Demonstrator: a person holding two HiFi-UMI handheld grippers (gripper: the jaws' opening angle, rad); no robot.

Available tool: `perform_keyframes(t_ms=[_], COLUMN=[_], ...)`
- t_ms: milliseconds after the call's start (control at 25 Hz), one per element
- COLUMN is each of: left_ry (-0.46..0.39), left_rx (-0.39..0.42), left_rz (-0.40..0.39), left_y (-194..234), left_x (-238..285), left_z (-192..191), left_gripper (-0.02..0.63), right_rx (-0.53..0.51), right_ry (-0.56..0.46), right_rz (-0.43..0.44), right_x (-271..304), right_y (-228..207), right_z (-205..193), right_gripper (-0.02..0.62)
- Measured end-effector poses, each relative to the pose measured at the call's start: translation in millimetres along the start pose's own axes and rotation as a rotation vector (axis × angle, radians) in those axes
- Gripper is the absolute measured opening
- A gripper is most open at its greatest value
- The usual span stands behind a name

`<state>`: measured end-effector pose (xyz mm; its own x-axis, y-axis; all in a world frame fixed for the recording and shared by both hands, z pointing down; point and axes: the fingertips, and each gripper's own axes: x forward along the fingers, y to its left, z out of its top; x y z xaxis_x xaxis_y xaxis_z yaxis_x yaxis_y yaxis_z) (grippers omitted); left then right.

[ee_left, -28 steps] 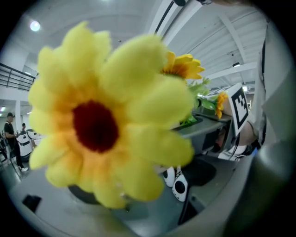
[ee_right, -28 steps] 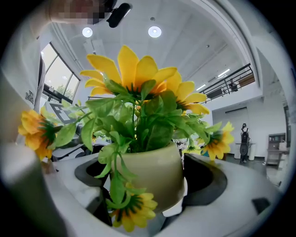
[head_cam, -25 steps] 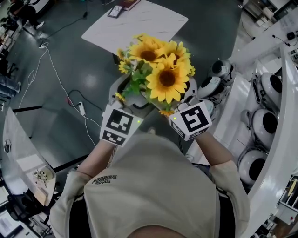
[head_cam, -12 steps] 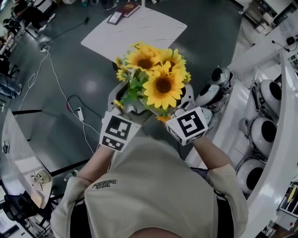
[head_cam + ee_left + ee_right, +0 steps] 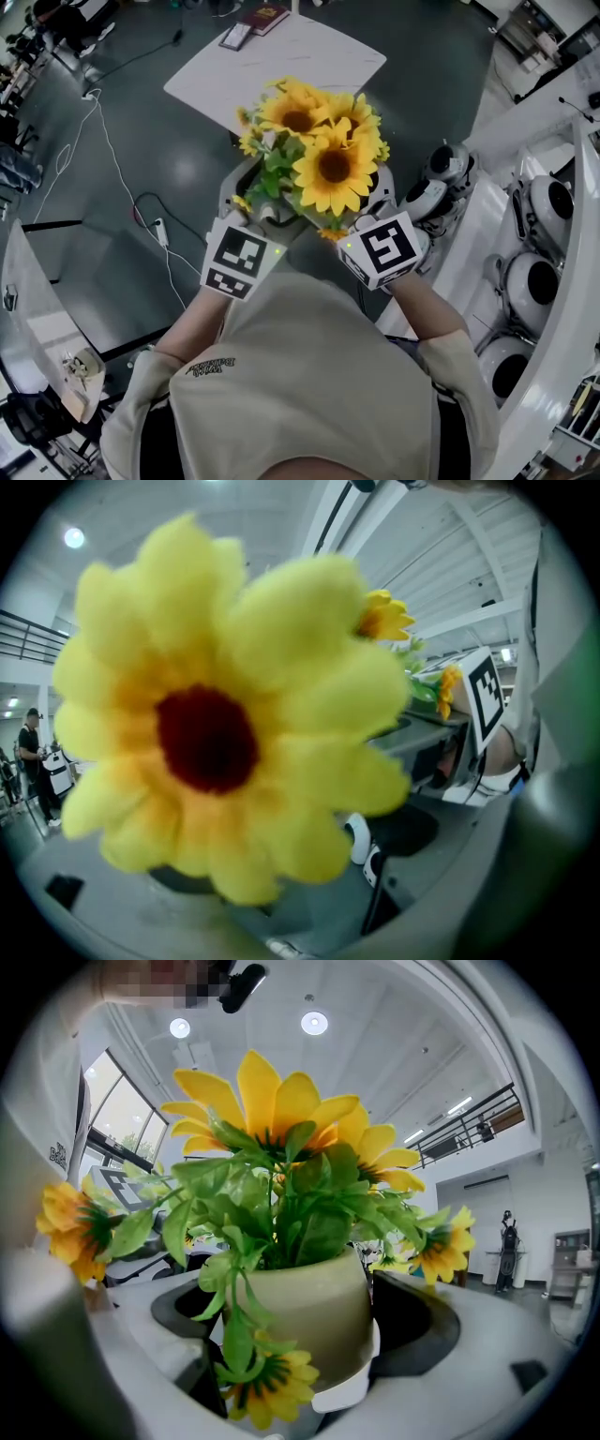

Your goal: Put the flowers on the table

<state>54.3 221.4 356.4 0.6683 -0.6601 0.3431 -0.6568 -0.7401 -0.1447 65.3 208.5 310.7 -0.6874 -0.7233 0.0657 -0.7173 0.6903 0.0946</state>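
A bunch of yellow sunflowers (image 5: 319,155) stands in a cream pot (image 5: 305,1321), carried in the air in front of the person. My right gripper (image 5: 380,199) is shut on the pot, which sits between its jaws in the right gripper view. My left gripper (image 5: 246,202) reaches in under the blooms from the left. A big sunflower (image 5: 216,724) fills the left gripper view and hides its jaws. The white table (image 5: 309,66) lies ahead, beyond the bouquet.
A book (image 5: 265,14) and a dark flat item (image 5: 232,36) lie at the table's far edge. Cables (image 5: 112,150) run over the dark floor at left. White rounded machines (image 5: 441,173) and a curved white counter (image 5: 553,187) crowd the right side.
Both grippers keep the same hold on the bouquet. The view has shifted slightly, with the table edging a little closer.
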Motion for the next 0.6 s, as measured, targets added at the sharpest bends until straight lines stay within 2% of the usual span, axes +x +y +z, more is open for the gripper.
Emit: perform_keyframes(t_ms=[600], left_ry=[0.013], left_rx=[-0.007], left_rz=[-0.037], left_y=[137.0], left_x=[70.4], left_z=[12.1], left_gripper=[0.468], right_rx=[0.031], right_ry=[0.023], right_rz=[-0.028], right_x=[134.4], right_y=[-77.3], right_z=[6.8], right_gripper=[0.488])
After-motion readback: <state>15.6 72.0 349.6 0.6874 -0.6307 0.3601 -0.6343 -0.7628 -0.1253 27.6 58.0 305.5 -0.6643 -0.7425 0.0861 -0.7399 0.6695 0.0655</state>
